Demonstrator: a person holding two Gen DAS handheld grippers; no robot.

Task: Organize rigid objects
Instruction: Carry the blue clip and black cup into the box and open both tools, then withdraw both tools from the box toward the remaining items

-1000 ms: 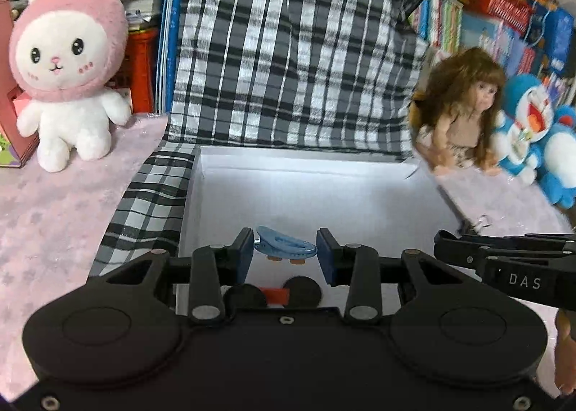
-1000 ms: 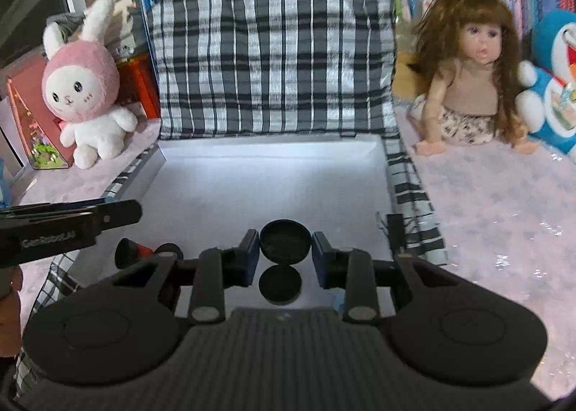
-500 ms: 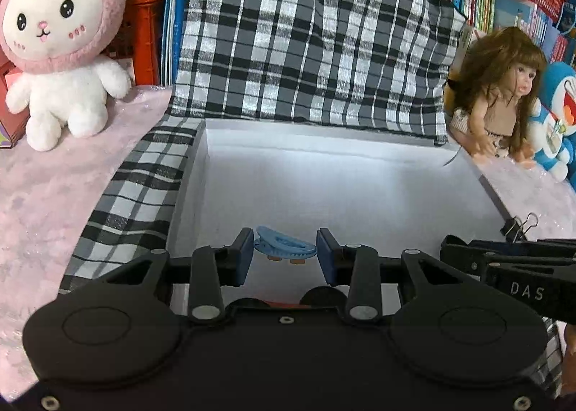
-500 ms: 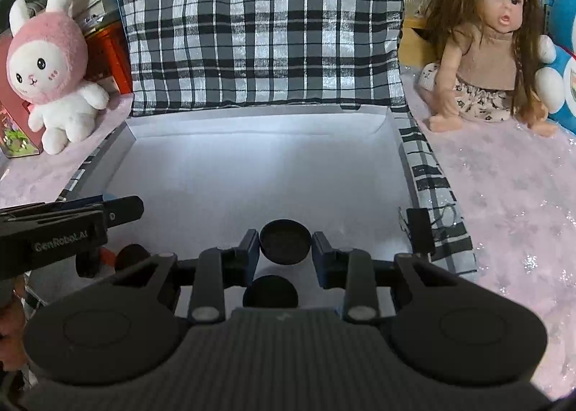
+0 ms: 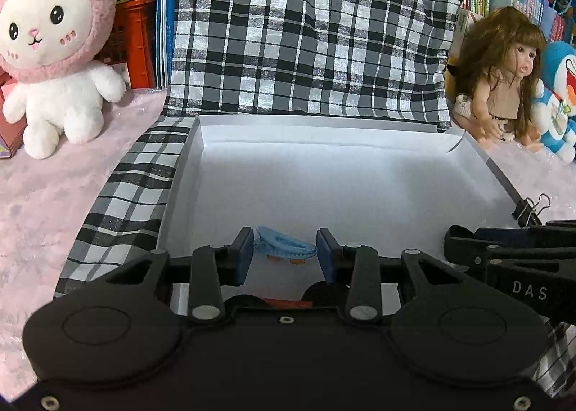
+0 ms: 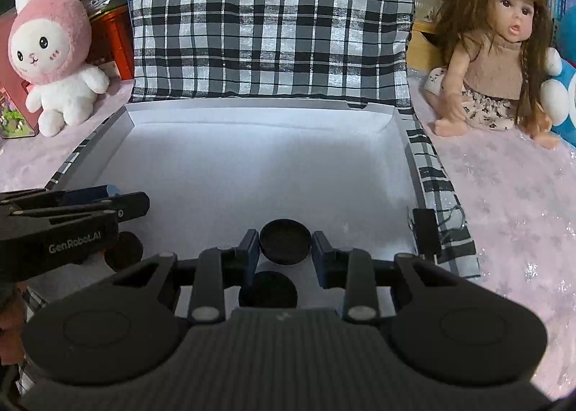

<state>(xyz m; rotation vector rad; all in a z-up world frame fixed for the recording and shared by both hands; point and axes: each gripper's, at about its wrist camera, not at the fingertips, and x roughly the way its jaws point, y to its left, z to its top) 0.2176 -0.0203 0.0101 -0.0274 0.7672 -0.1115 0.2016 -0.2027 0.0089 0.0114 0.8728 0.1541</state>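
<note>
rigid bits are mid-sort: left gripper [image 5: 284, 252] clenched on a blue clip [image 5: 284, 244], right gripper [image 6: 285, 249] pinching a black round lid [image 6: 285, 241], both held over the white box [image 6: 252, 115]. a few dark pieces already sit inside, neither dropped yet.

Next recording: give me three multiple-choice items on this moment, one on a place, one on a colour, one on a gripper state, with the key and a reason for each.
1. Where does the binder clip sit?
A. On the box's right rim
B. On the doll's lap
C. Beside the plush rabbit

2. What colour is the clip between the left gripper's fingers?
A. Red
B. Blue
C. Yellow

3. What does the right gripper hold?
A. Nothing, jaws wide open
B. A book
C. A round black cap

Key:
1 A: the binder clip grips the right rim of the white box.
2 B: the hair clip in the left gripper is light blue.
3 C: the right gripper has both fingers against the black cap.
</note>
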